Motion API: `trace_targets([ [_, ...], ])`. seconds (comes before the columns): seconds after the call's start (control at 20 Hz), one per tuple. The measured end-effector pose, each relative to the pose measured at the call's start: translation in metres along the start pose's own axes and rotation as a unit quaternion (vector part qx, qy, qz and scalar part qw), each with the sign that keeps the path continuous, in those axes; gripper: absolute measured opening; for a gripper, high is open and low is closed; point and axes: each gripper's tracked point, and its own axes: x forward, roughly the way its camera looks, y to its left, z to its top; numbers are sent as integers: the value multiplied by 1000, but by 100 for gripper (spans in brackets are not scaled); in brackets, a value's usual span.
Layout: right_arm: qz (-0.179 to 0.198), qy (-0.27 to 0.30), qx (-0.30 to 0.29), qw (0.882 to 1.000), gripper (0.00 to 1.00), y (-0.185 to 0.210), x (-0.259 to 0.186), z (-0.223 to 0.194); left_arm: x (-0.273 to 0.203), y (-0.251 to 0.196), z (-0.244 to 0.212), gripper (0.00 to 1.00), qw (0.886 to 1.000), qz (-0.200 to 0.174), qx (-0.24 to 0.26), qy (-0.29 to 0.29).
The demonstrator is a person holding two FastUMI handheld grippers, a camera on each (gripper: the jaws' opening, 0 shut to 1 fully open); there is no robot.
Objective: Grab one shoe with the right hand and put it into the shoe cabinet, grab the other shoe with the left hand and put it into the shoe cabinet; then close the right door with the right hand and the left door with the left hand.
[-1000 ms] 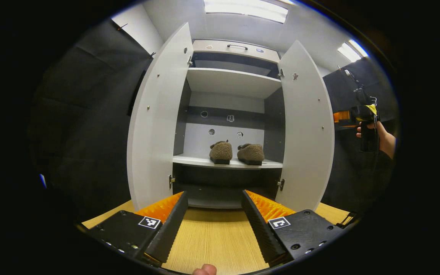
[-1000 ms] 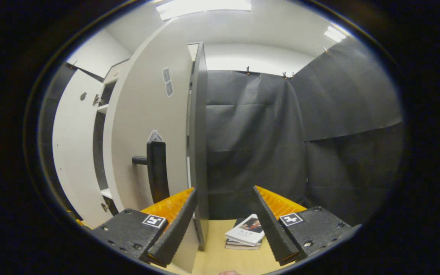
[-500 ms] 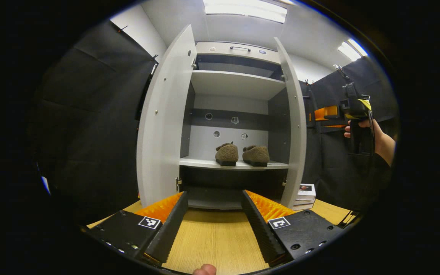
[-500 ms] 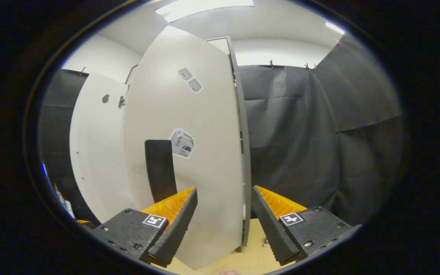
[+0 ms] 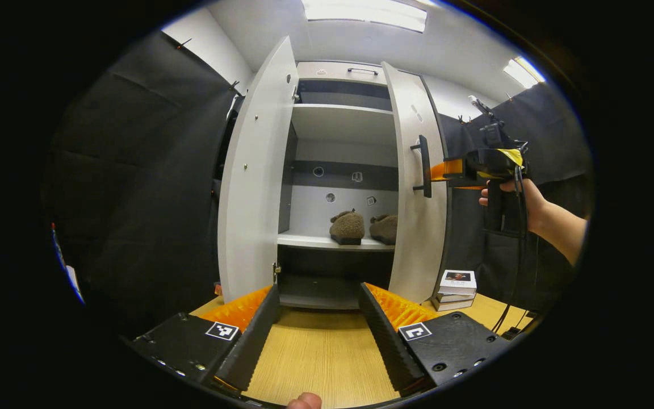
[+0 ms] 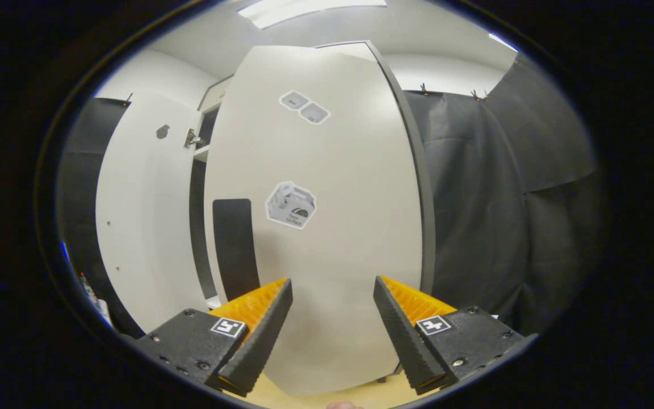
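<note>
Left door (image 5: 253,170): stands wide open, untouched; it is yours to close last, with the left hand.

Left claw (image 5: 317,329): you hold it low over the bench (image 5: 321,358), jaws spread and empty, facing the cabinet's opening, likely waiting its turn.

Shoes (image 5: 347,226): both sit side by side on the middle shelf (image 5: 310,241) of the shoe cabinet (image 5: 338,122), toes inward; the stowing looks done.

Right door (image 6: 332,227): part-way shut, its edge covering part of the right-hand shoe (image 5: 386,227) in the left gripper view. Black handle (image 5: 424,166) on its outer face.

Right claw (image 6: 331,318): jaws apart, gripping nothing, squared to the door's outer face just beside the handle, placed, I judge, to push the panel home.

Books (image 5: 456,282): small stack on the bench right of the cabinet.

Room: wood-grain bench, black cloth walls, white ceiling with light panels.
</note>
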Motion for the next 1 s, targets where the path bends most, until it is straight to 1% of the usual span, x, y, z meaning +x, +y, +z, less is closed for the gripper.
trace_targets([
  [0.05,-5,-5,-5,1000,96,-2,-7,4,0,-2,1,87,1000,-1,-2,-1],
  [0.1,-14,-9,-11,1000,94,-7,-16,6,1,-2,2,87,1000,-2,-4,-2],
  [0.15,-24,-13,-18,999,94,-12,-27,9,1,-4,3,87,1000,-3,-6,-3],
  [0.2,-34,-18,-23,999,96,-16,-40,10,2,-6,4,87,1000,-5,-7,-3],
  [0.25,-46,-21,-27,998,96,-19,-54,10,3,-8,6,87,1000,-7,-7,-4],
  [0.35,-65,-23,-33,997,96,-21,-82,-1,4,-11,10,87,1000,-10,-6,-8],
  [0.4,-76,-25,-36,996,94,-21,-95,-9,6,-11,12,87,1000,-11,-5,-11],
  [0.45,-85,-28,-37,995,96,-19,-108,-20,8,-11,13,87,1000,-12,-6,-14],
  [0.5,-92,-30,-36,995,96,-16,-120,-34,10,-12,15,87,1000,-13,-7,-16],
  [0.6,-90,-30,-36,995,94,-2,-141,-68,11,-14,14,87,1000,-15,-9,-14],
  [0.65,-96,-22,-38,994,96,0,-152,-89,12,-16,14,87,1000,-16,-10,-13],
  [0.8,-102,5,-26,994,97,12,-177,-141,14,-16,14,87,1000,-17,-10,-12],
  [0.85,-108,11,-19,994,95,12,-183,-153,14,-16,15,87,1000,-17,-9,-12],
  [1.0,-127,16,-9,992,96,6,-197,-176,13,-19,16,87,1000,-19,-6,-14],
])
